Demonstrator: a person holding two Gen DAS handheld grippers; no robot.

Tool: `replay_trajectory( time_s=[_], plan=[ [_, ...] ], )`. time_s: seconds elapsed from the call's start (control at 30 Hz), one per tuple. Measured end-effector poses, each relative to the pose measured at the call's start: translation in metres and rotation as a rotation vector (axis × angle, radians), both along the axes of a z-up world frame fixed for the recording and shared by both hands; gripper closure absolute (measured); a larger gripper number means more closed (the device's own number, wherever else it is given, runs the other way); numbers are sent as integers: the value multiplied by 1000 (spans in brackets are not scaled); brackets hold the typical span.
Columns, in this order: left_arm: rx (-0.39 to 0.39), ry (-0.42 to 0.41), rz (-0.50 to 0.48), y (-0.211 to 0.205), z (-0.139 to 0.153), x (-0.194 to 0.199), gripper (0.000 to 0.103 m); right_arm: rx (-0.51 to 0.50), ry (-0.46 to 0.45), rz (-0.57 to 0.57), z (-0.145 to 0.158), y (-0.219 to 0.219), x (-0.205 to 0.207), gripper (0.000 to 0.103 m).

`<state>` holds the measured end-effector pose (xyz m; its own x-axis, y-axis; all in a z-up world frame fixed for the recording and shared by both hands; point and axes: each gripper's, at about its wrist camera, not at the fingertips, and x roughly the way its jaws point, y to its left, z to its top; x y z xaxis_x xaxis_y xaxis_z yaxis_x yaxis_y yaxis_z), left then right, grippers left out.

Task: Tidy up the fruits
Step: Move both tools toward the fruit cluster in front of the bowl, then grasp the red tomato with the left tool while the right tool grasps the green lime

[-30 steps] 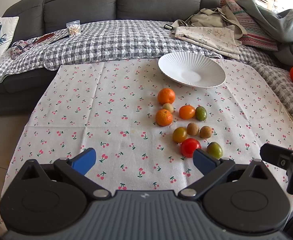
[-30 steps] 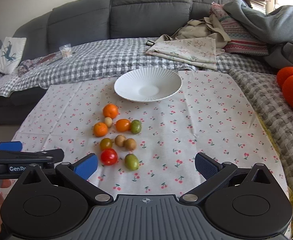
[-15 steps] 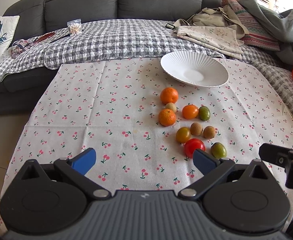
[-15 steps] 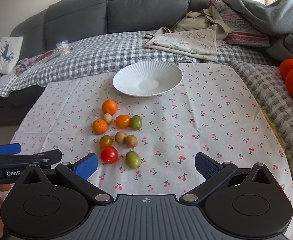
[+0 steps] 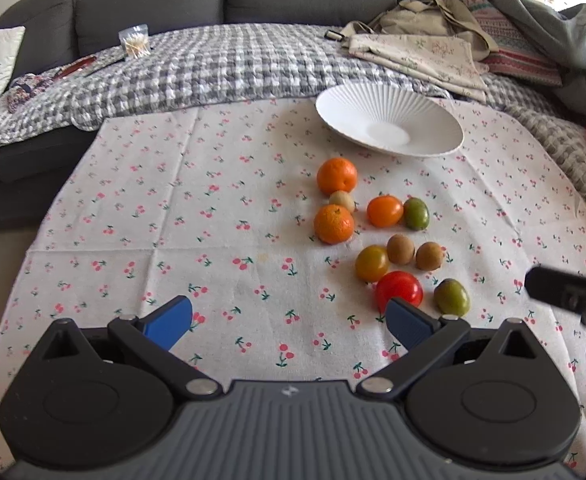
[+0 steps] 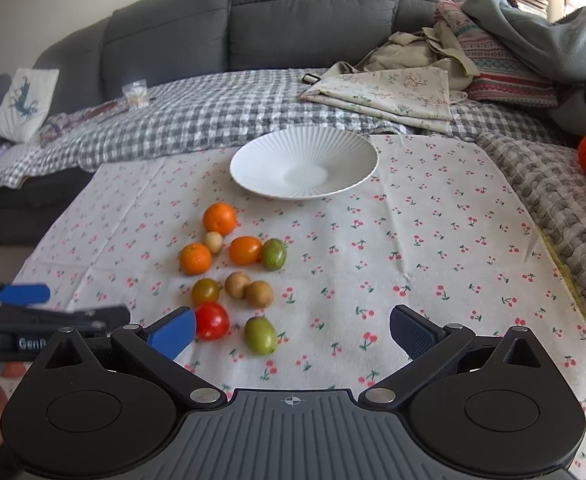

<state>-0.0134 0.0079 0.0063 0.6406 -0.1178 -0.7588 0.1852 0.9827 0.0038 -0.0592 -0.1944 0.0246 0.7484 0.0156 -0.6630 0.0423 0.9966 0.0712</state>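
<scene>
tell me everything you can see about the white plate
The white plate is a wide, shallow dish that looks like glazed ceramic, with fine ribs fanning out from a smooth, flat centre to a thin, slightly scalloped rim. It is empty and sits upright on the cherry-print cloth, near the cloth's far edge by the grey checked blanket. No fruit touches it; the nearest, an orange, lies apart on its near side. Neither gripper is near it.

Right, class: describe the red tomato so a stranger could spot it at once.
Start at the white plate on the cherry-print cloth. Come toward the camera past the cluster of small fruit to its nearest row. The red tomato sits there beside a green fruit, and it is the only red piece.
</scene>
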Motion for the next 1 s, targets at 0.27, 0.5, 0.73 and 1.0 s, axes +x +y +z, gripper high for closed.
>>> replay_trajectory(
  time_s=[0.27, 0.5, 0.73, 1.0],
  plan=[
    [4, 8, -45, -10, -17, 11, 1, 15, -25, 18, -19, -11, 9, 1],
    [23, 13, -79, -18, -31, 19, 4, 40, -30, 70, -46, -12, 12, 2],
    [-47, 39, -146, -30, -39, 29, 18, -4, -3, 143, -57, -5, 21, 24],
    [-65, 54, -254, -45, -46, 31, 35, 9, 22, 188, -60, -12, 29, 42]
  ],
)
